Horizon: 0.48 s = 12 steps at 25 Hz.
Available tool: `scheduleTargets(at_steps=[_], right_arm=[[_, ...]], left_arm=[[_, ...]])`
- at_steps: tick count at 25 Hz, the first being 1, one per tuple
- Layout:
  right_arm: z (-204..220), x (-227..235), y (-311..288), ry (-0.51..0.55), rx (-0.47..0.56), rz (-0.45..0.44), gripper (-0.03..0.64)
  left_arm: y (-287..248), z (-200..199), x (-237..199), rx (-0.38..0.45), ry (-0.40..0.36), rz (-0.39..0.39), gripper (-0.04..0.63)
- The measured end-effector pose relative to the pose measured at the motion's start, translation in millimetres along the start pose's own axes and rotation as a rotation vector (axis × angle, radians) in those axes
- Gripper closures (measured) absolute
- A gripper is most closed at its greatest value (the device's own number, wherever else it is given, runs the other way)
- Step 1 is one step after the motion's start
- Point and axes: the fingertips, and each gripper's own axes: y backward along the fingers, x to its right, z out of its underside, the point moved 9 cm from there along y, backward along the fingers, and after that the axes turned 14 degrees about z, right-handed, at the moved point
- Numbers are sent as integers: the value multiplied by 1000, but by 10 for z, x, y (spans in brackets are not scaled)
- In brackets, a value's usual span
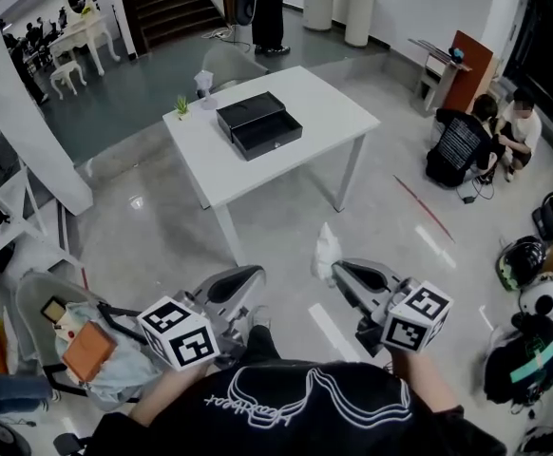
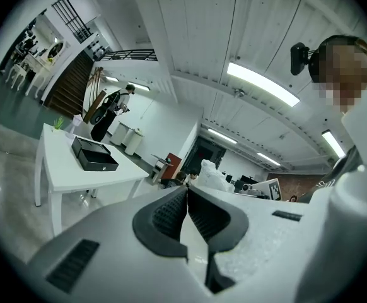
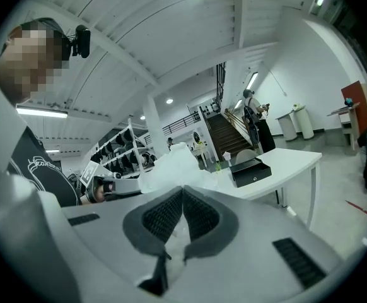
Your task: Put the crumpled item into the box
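Note:
The crumpled item (image 1: 326, 251) is a white wad of thin plastic, pinched at the tips of my right gripper (image 1: 337, 268) and held in the air below the table's near edge. In the right gripper view the crumpled item (image 3: 171, 166) bulges out beyond the shut jaws of the right gripper (image 3: 182, 193). My left gripper (image 1: 254, 275) hangs beside it, shut and empty; its pads (image 2: 171, 213) meet at the tips of the left gripper (image 2: 186, 191). The black box (image 1: 258, 124) lies open on the white table (image 1: 324, 112), far ahead of both grippers.
A small green plant (image 1: 181, 106) and a pale cup (image 1: 204, 84) stand at the table's far left. A chair with bags (image 1: 86, 350) is at my left. Two people sit on the floor at right (image 1: 490, 136), with bags and helmets (image 1: 533, 302) nearby.

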Motion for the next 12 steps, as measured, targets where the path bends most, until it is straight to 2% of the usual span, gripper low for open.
scheduleTargets(at_steps=[12], right_arm=[[-289,525,-1428,-56,-54,54,611]], left_arm=[[-358,-658,-1559,-57,73,29,588]])
